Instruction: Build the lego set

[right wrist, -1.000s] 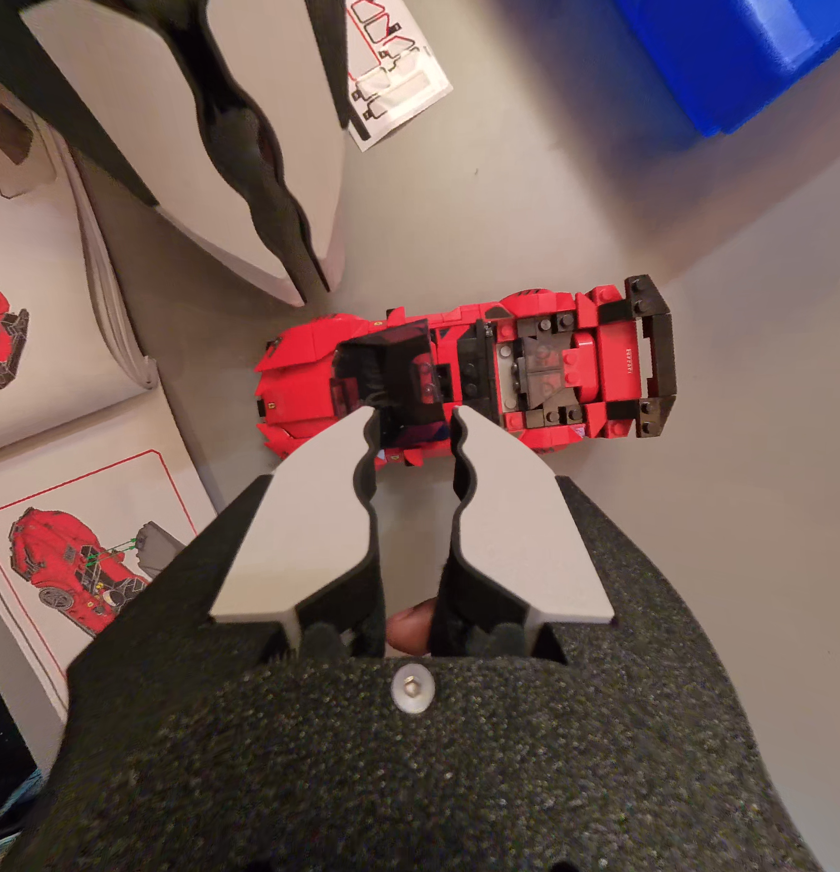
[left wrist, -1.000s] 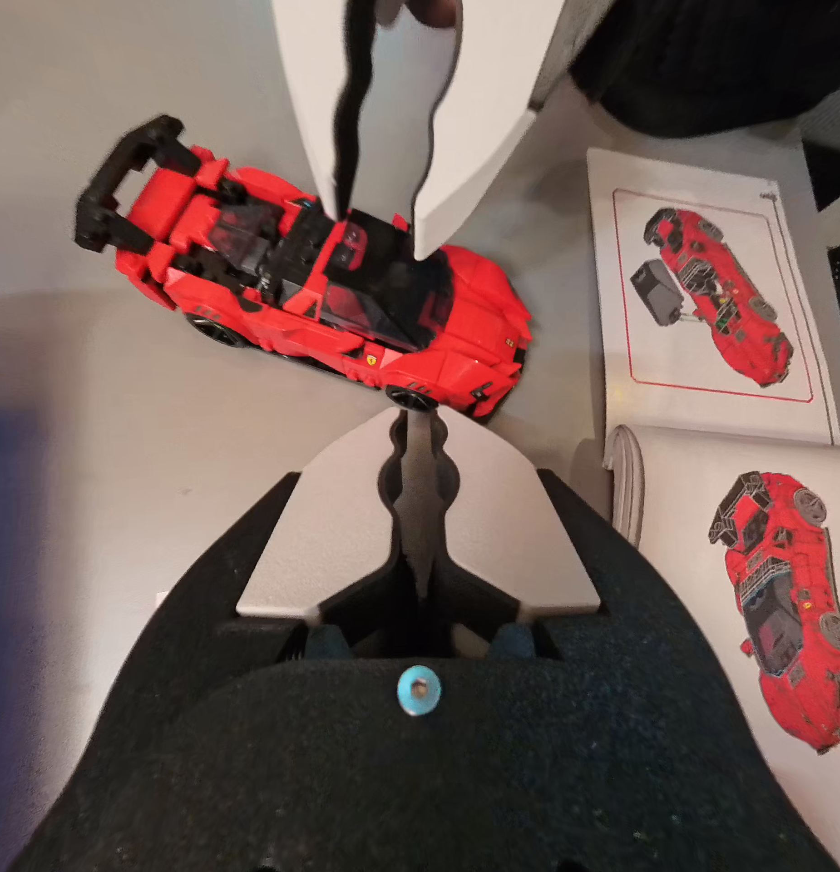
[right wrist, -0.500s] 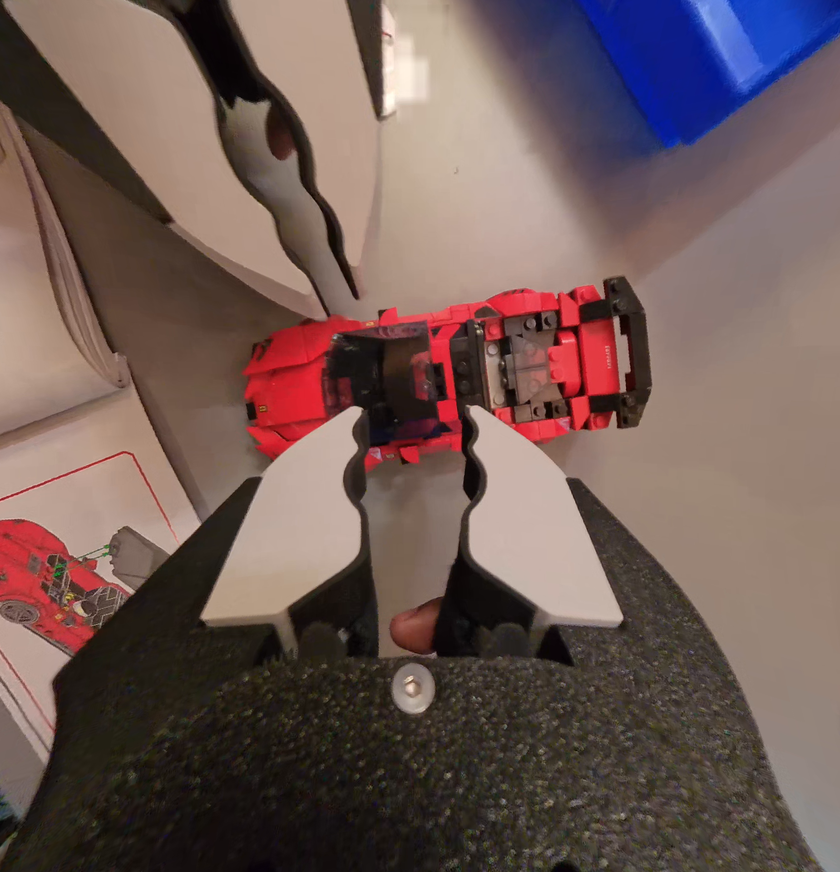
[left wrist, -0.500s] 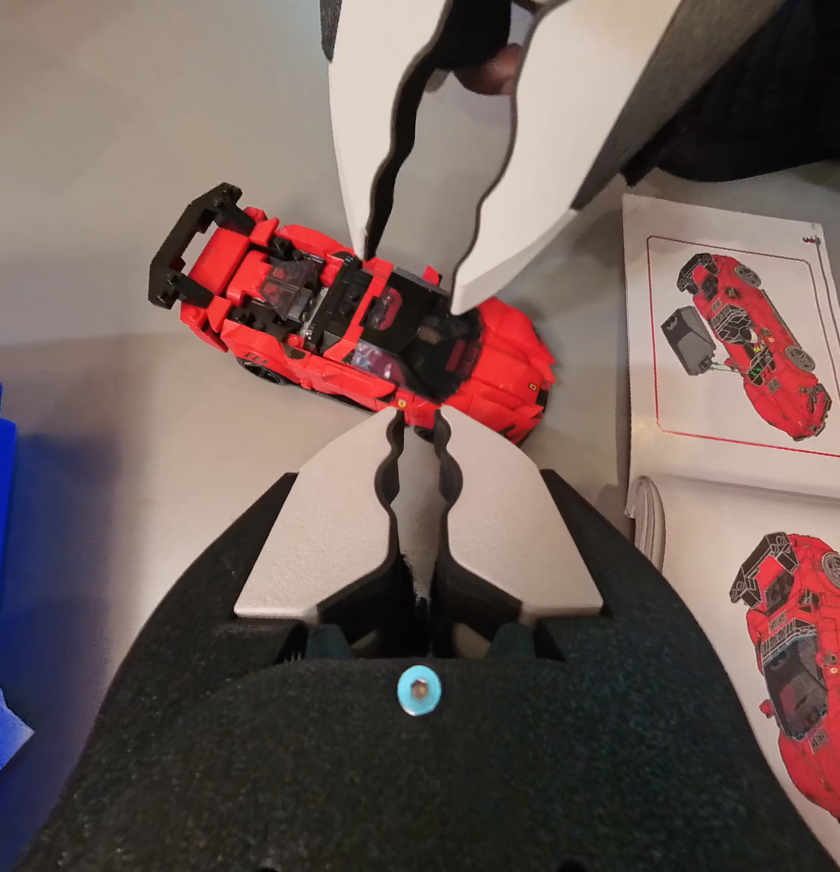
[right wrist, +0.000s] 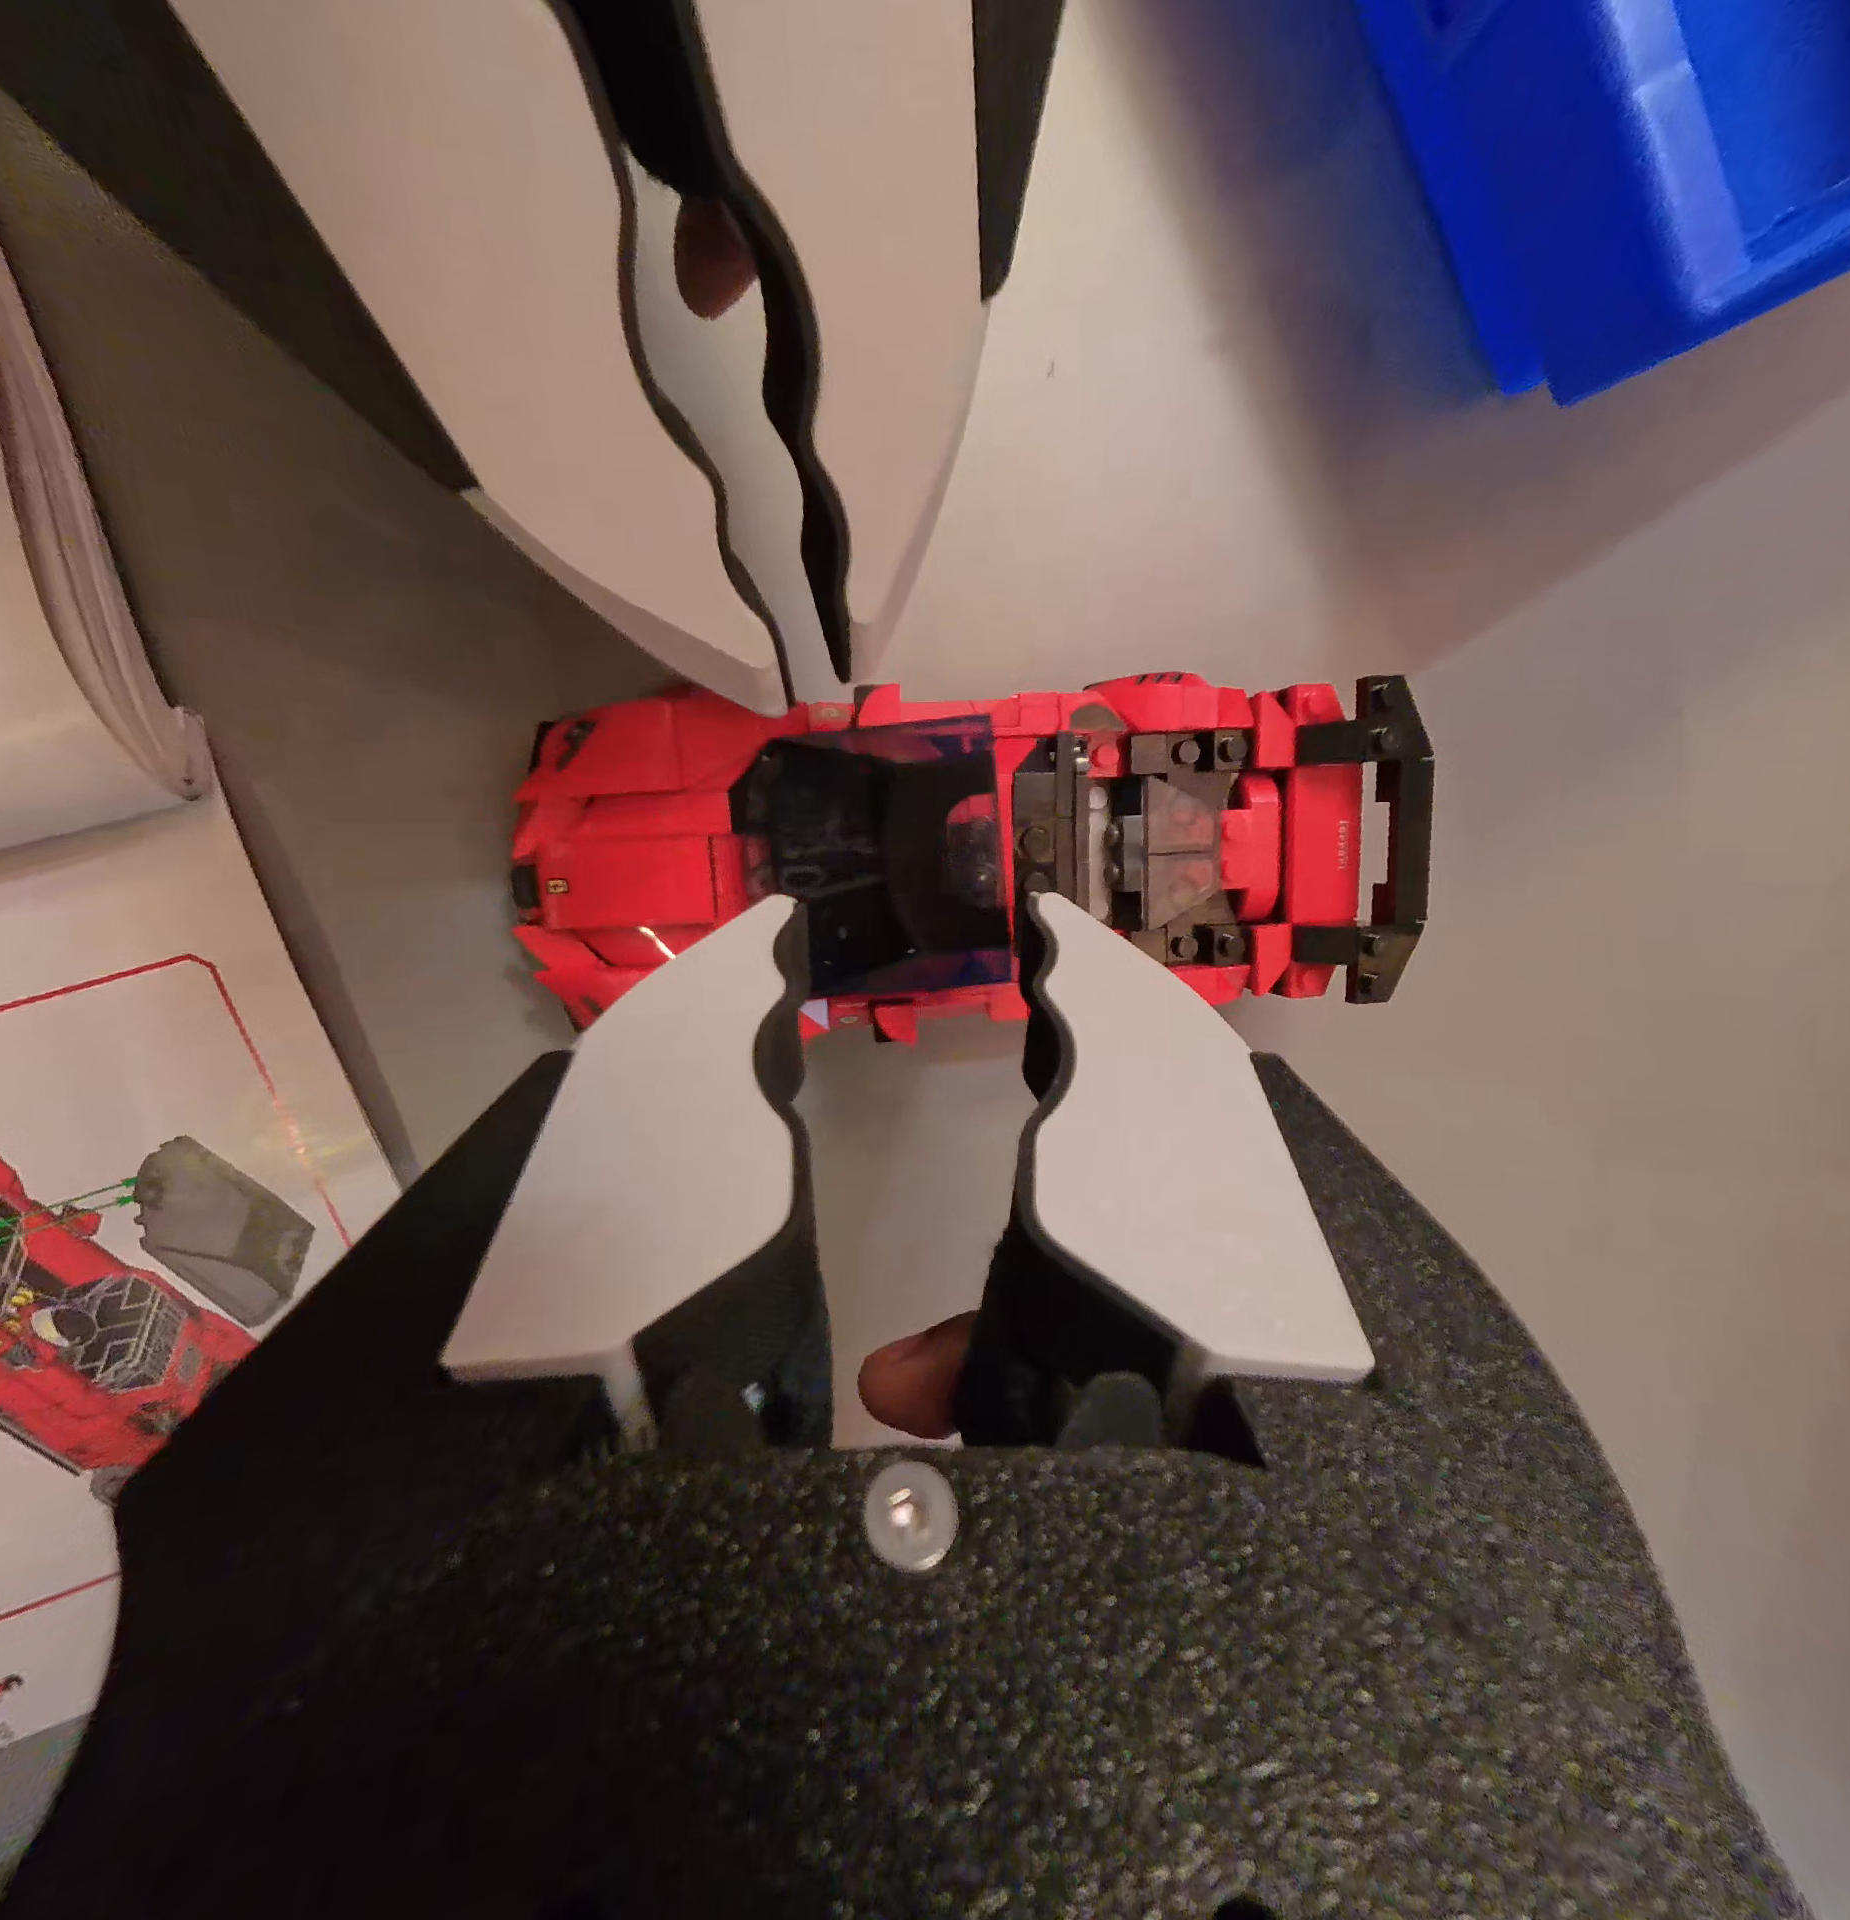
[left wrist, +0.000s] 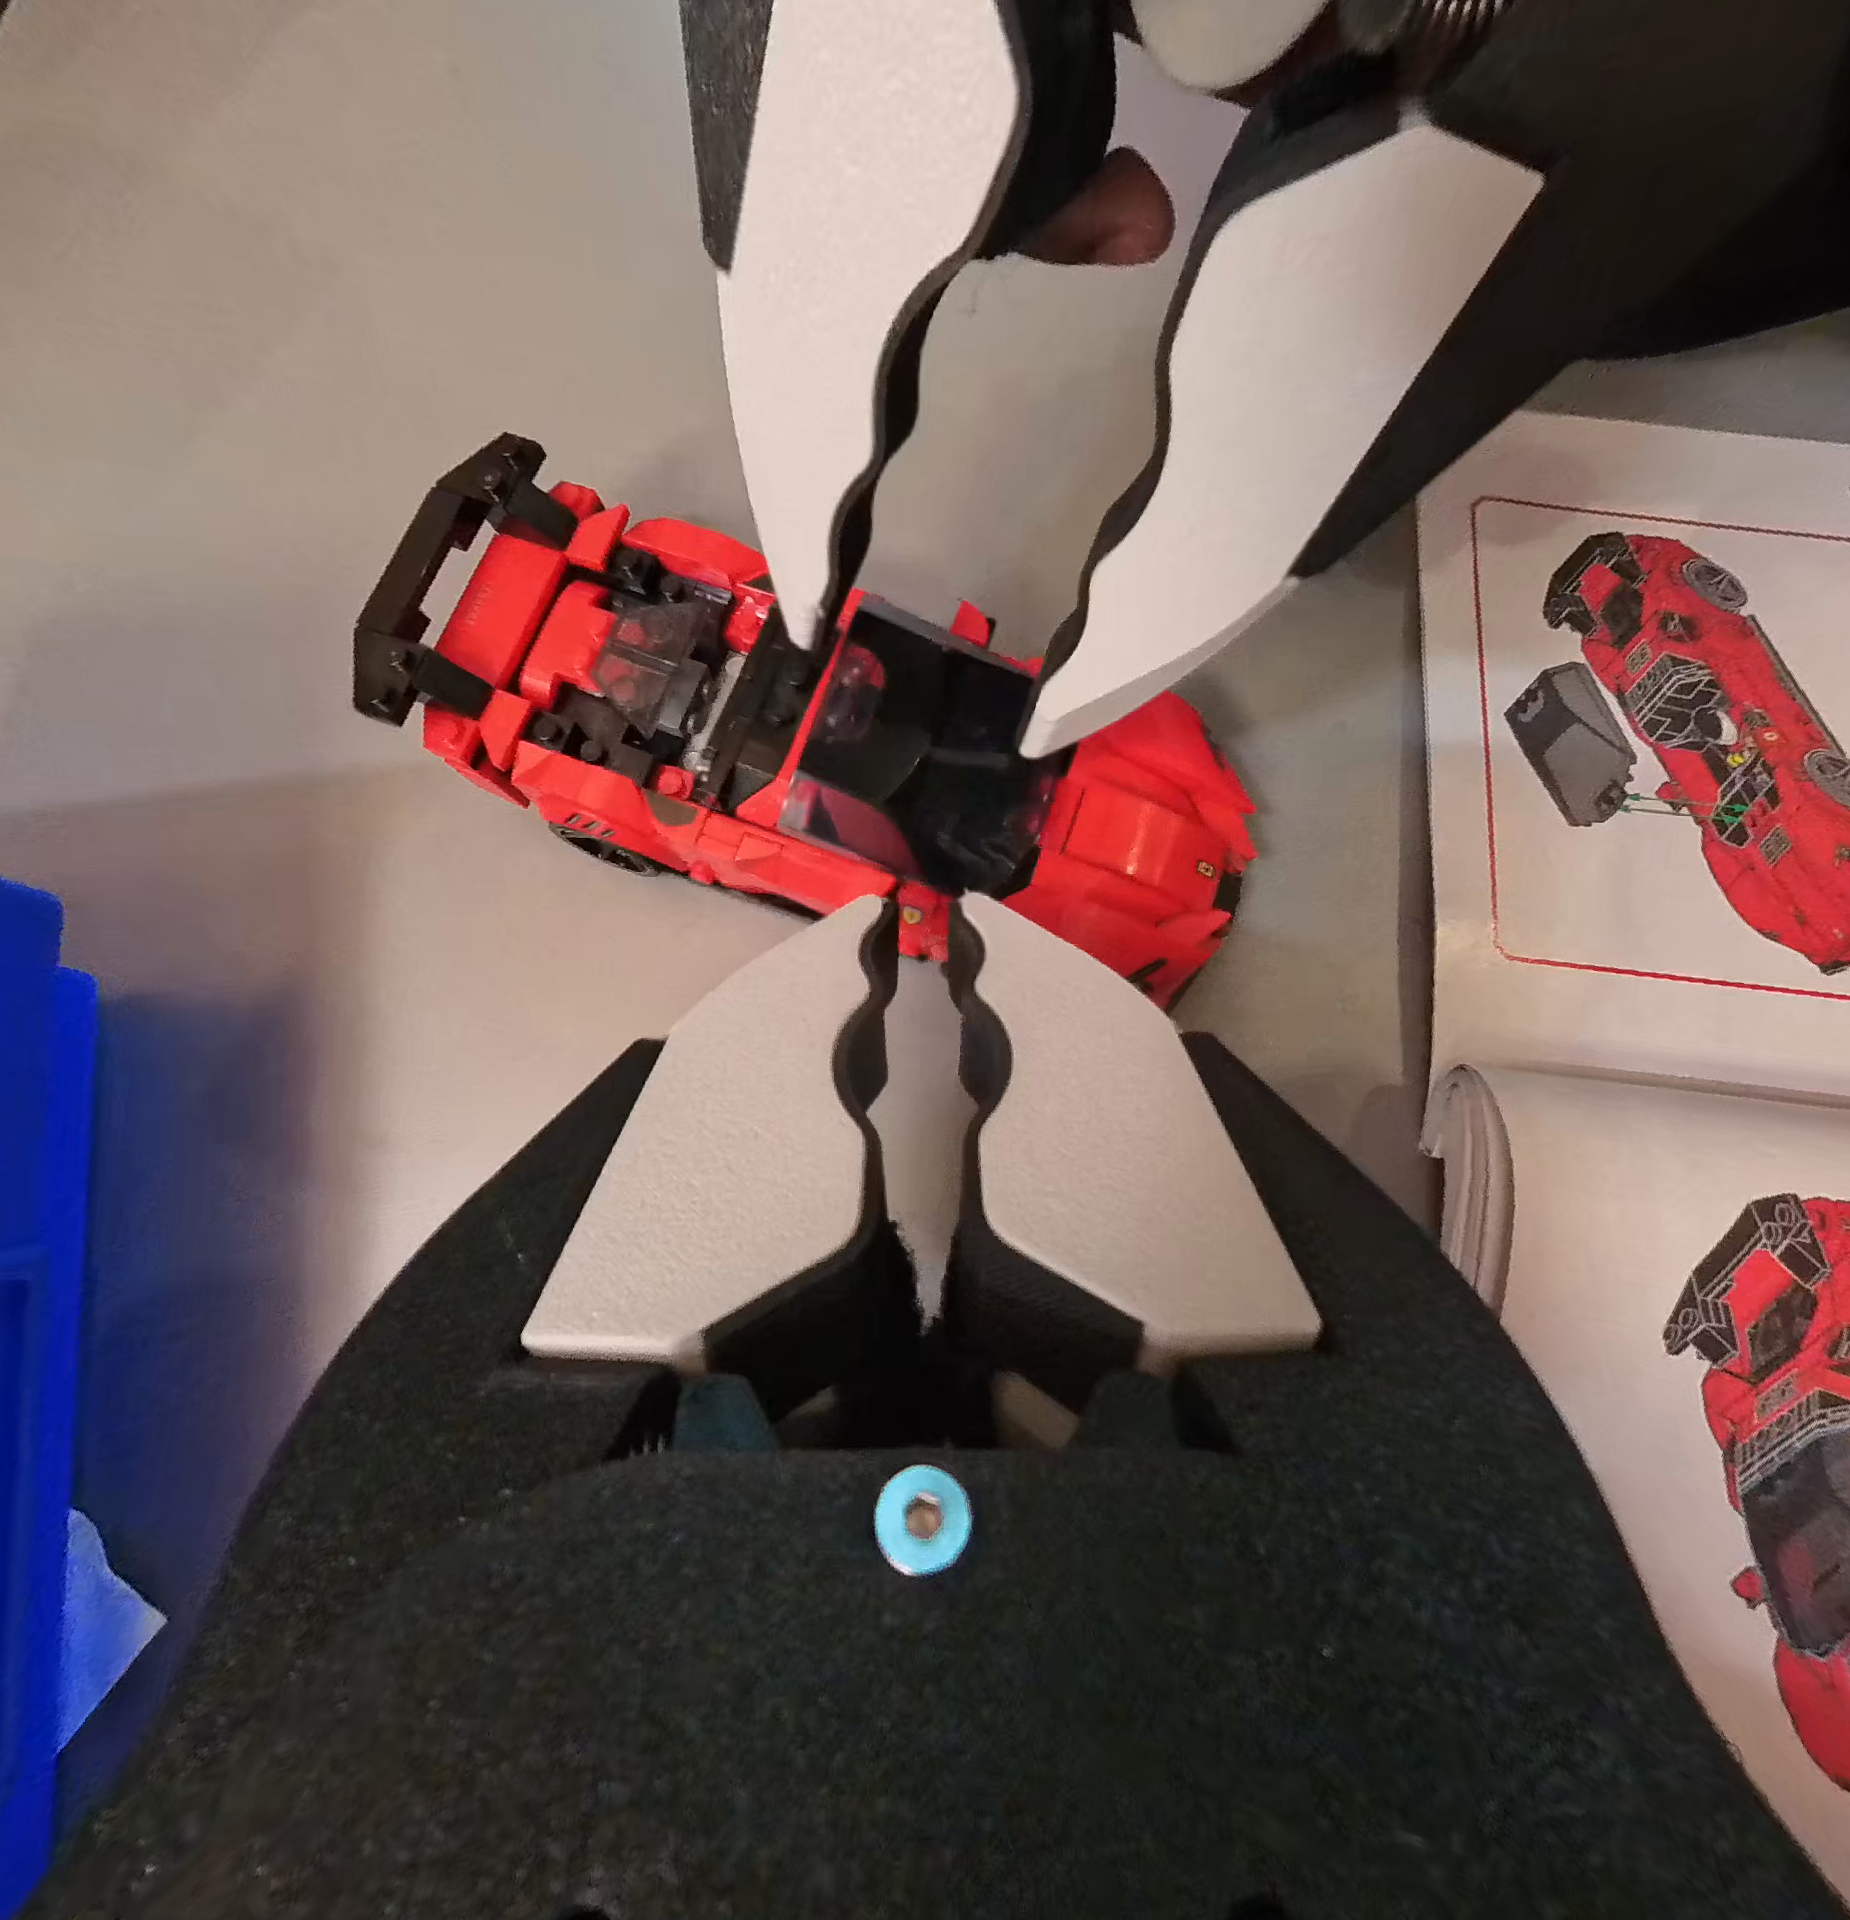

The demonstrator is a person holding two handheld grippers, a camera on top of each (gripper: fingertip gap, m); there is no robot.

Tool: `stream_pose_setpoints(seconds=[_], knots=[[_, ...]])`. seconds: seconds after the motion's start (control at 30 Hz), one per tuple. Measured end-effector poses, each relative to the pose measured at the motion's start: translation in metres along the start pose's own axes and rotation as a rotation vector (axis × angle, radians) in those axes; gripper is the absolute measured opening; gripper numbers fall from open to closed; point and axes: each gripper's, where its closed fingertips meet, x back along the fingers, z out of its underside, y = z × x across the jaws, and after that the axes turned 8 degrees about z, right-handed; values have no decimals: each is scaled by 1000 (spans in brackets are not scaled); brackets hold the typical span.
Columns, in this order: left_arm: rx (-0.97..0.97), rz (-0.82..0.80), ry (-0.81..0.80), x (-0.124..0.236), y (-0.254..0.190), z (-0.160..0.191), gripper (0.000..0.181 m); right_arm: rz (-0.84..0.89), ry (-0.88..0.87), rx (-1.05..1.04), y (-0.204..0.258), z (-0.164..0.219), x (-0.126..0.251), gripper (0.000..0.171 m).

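Observation:
A red lego car [left wrist: 1139,842] with a black rear wing lies on the grey table; it also shows in the right wrist view [right wrist: 630,852]. A dark see-through canopy piece [right wrist: 879,831] sits on its cabin. My right gripper [right wrist: 910,909] is open, with one fingertip on each side of the canopy [left wrist: 900,727]; in the left wrist view it [left wrist: 921,681] comes in from above. My left gripper [left wrist: 916,914] is shut to a thin gap, with its tips against the car's side; in the right wrist view it [right wrist: 812,681] is on the far side of the car.
An open instruction booklet [left wrist: 1648,1039] with car pictures lies beside the car's nose; it also shows in the right wrist view [right wrist: 121,1091]. A blue bin [right wrist: 1648,156] stands past the car's rear, at the left edge of the left wrist view [left wrist: 7,1247]. Across from one pair of fingers to the other is roughly 4 centimeters.
My right gripper's jaws have widened and now straddle the canopy. My left gripper's tips have parted slightly and stay at the car's side. The car has turned a little.

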Motion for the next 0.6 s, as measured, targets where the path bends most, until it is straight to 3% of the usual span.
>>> stream_pose_setpoints(seconds=[0.6], knots=[[-10, -13, -7, 0, 3, -1, 7, -10, 56, -34, -3, 5, 1, 38]])
